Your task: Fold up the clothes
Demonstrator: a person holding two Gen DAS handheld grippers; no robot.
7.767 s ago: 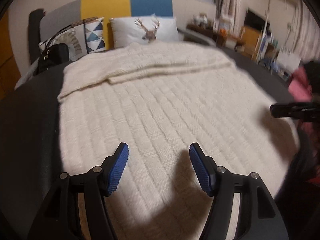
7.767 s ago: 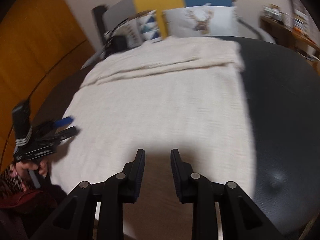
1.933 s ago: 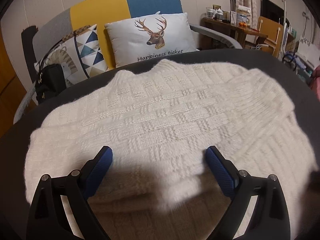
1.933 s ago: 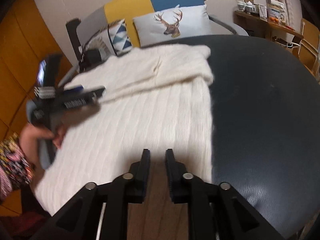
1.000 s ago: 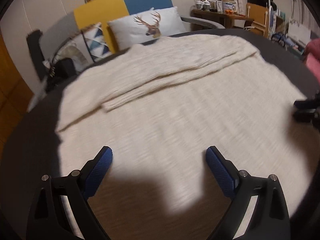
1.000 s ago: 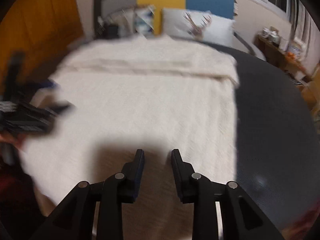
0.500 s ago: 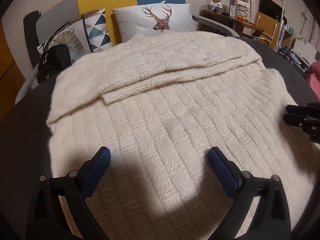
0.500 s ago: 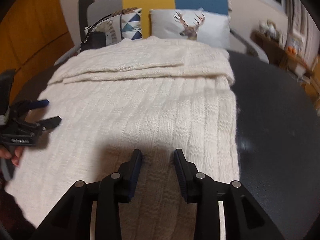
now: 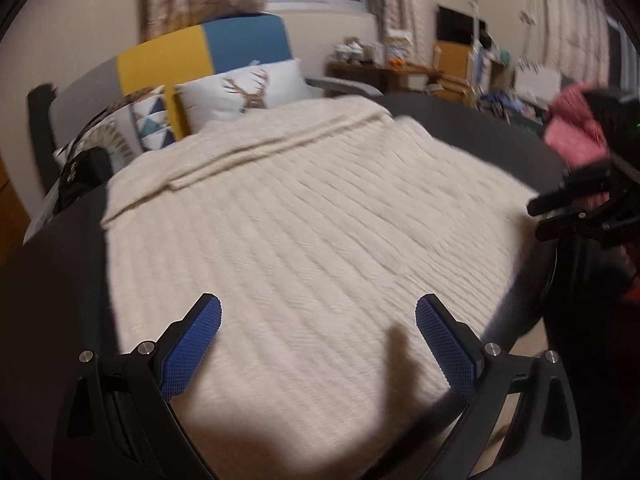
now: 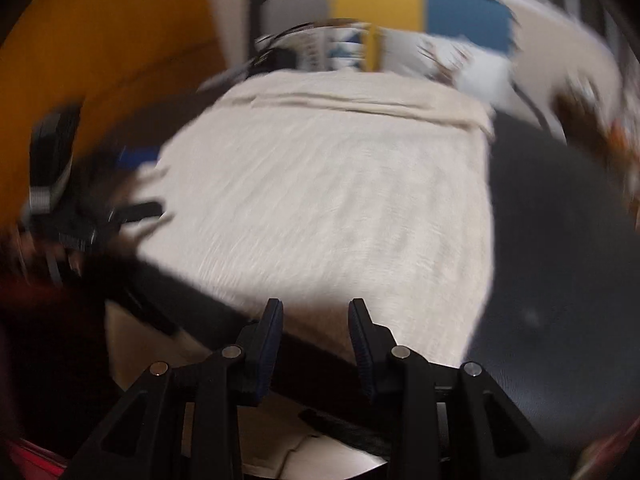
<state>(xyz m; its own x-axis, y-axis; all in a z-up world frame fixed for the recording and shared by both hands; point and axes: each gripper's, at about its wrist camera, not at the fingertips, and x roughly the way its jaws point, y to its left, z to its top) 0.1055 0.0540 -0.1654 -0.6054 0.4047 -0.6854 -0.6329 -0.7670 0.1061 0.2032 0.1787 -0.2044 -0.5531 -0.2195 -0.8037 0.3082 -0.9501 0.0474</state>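
Hovering above cream sweater (image 9: 304,240), left hand-held gripper (image 9: 318,320) spread wide — right hand-held gripper (image 10: 315,318) part-open, both empty

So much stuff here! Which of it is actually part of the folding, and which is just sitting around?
Part of the job:
- cream knit sweater, spread on the dark table
- left tool, open above it
- right tool, open at its near edge

Just lying about:
- deer cushion
- triangle-pattern cushion
- black bag
- pink garment
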